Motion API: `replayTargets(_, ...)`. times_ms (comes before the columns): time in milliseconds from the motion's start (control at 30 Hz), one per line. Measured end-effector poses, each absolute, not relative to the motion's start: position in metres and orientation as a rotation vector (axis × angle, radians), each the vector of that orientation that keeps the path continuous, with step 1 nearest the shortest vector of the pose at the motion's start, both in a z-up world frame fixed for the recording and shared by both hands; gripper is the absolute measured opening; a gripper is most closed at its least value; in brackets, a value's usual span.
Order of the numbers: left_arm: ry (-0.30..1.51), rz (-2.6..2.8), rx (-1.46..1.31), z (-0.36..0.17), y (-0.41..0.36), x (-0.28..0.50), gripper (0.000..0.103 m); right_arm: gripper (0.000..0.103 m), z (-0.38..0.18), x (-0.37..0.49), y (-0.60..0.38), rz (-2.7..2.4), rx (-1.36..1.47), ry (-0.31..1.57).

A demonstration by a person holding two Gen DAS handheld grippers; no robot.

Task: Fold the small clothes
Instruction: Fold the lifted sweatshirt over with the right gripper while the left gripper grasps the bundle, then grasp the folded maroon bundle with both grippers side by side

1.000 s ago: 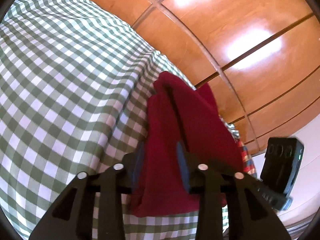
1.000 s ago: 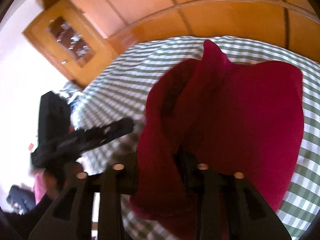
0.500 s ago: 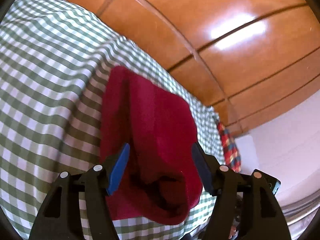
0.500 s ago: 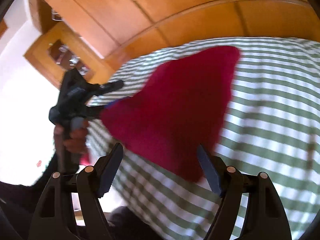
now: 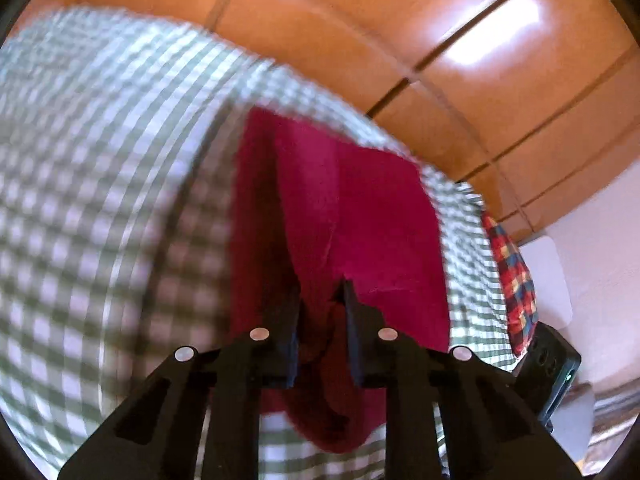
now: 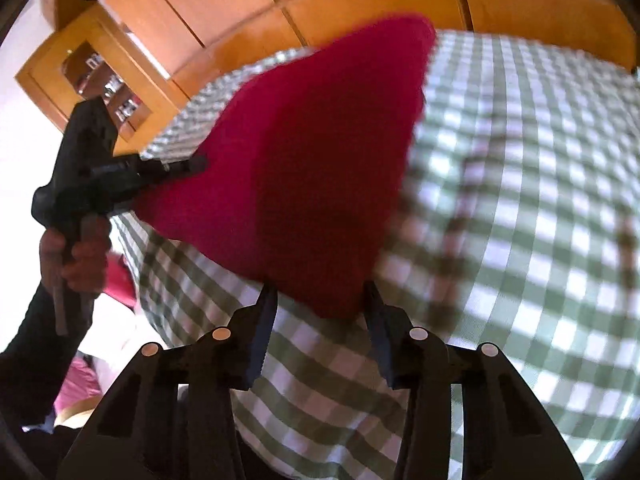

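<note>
2 wrist fisheyes, close, angled down, likely from opposite ends; both share red cloth (image 5: pixel 352 216) (image 6: pixel 304 168).

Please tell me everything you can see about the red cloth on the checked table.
The red cloth is a small garment of plain dark red, soft, knit-looking fabric, with no print visible. It lies on the green-and-white checked tablecloth near the table's edge, loosely folded in layers with a long crease. The left tool has just been closing and now pinches a bunched fold at its near end. In the right wrist view, the right tool has been closing too; a corner of the cloth sits between its tips, but its pads do not yet press it.
</note>
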State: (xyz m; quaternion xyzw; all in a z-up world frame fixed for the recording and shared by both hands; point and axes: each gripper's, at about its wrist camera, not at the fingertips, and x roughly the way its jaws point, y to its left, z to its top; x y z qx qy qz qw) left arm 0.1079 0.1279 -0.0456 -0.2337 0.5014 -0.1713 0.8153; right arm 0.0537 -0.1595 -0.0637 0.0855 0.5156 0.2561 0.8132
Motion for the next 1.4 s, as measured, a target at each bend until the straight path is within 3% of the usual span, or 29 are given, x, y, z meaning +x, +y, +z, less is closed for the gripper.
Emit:
replayTargets(133,1.075,-0.323,-0.516,-0.069,0.13,0.102,0.019,0.042,-0.06,0.049,-0.156,0.555,0.126,1.101)
replayTargets(333,0.977,-0.212,-0.331,-0.025,0.116,0.103,0.036,0.042,-0.021,0.043,-0.174,0.582,0.074,1.045)
replayTargets(500,0.857,-0.184,-0.253,0.008,0.106,0.108,0.036,0.043,0.01,0.066,-0.184,0.527,0.146,0.937)
replayTargets(567,0.829,-0.186,-0.221,0.012,0.099,0.115,0.036,0.049,0.016,0.083,-0.181,0.489,0.171,0.901)
replayTargets(633,0.831,-0.187,-0.177,0.009,0.086,0.126,0.036,0.05,0.016,0.102,-0.177,0.455,0.192,0.883)
replayTargets(900,0.887,-0.15,-0.106,-0.024,0.066,0.141,0.032,0.05,-0.008,0.16,-0.144,0.384,0.165,0.892)
replayTargets(1100,0.899,-0.141,-0.086,-0.039,0.068,0.141,0.032,0.05,-0.04,0.164,-0.133,0.341,0.12,0.895)
replayTargets(1400,0.883,-0.146,-0.096,-0.044,0.069,0.139,0.032,0.05,-0.045,0.161,-0.13,0.335,0.078,0.87)
